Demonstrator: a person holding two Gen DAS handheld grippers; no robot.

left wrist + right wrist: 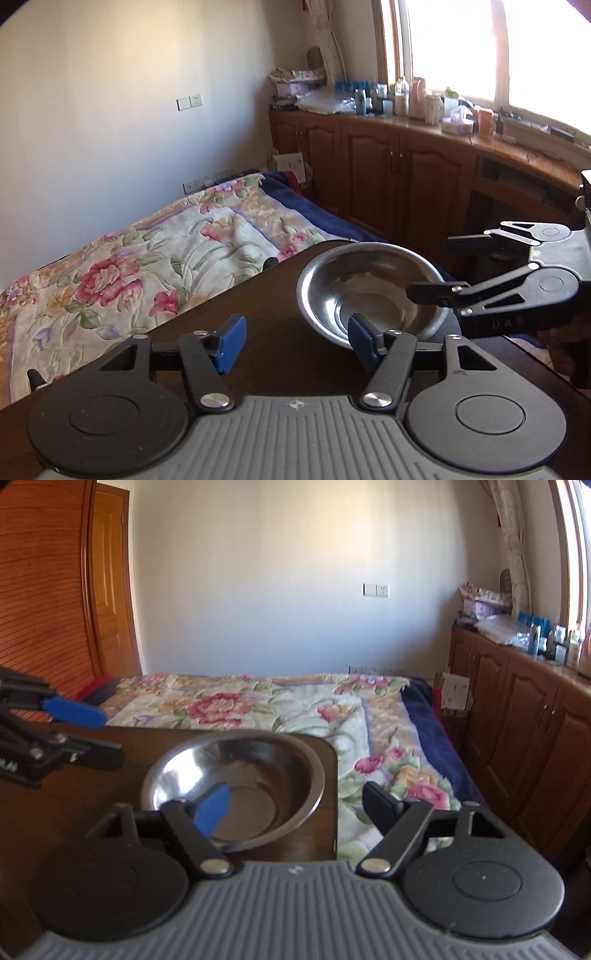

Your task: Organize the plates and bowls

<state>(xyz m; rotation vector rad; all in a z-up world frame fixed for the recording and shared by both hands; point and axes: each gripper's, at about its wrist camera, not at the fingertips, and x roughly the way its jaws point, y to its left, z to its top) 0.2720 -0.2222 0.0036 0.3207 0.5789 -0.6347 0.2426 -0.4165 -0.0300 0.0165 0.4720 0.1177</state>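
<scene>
Left gripper point(297, 341) spread wide, blue pads well apart, nothing between them; hovering over the dark wooden table point(266, 295). Right-hand blue pad point(360, 341) at about 3 o'clock of the gap, overlapping the near rim of the steel bowl point(369, 291); contact with the rim not clear. Left-hand blue pad over bare tabletop at 9 o'clock.

Right gripper point(295, 805) likewise spread wide, gripping nothing. Blue pad point(212, 808) at 9 o'clock of the gap, lying over the bowl's interior near its front rim; black finger point(380, 805) at 3 o'clock, past the table's edge and over the bedspread. In the left wrist view, right gripper point(439, 269) entering from 3 o'clock, one finger reaching across the bowl's rim at its right side, the other above and beyond the bowl.

Steel bowl point(236, 786) upright and empty, resting on the table close to its far right corner, at 12 to 1 o'clock from the left gripper and 11 o'clock from the right.

Beyond the table at 12 o'clock, a bed with a floral bedspread point(280, 709). Wooden cabinets point(399, 162) at 1 to 2 o'clock in the left wrist view, countertop crowded with bottles and boxes under a bright window point(480, 48). Wooden door point(110, 587) at 10 o'clock in the right wrist view.
</scene>
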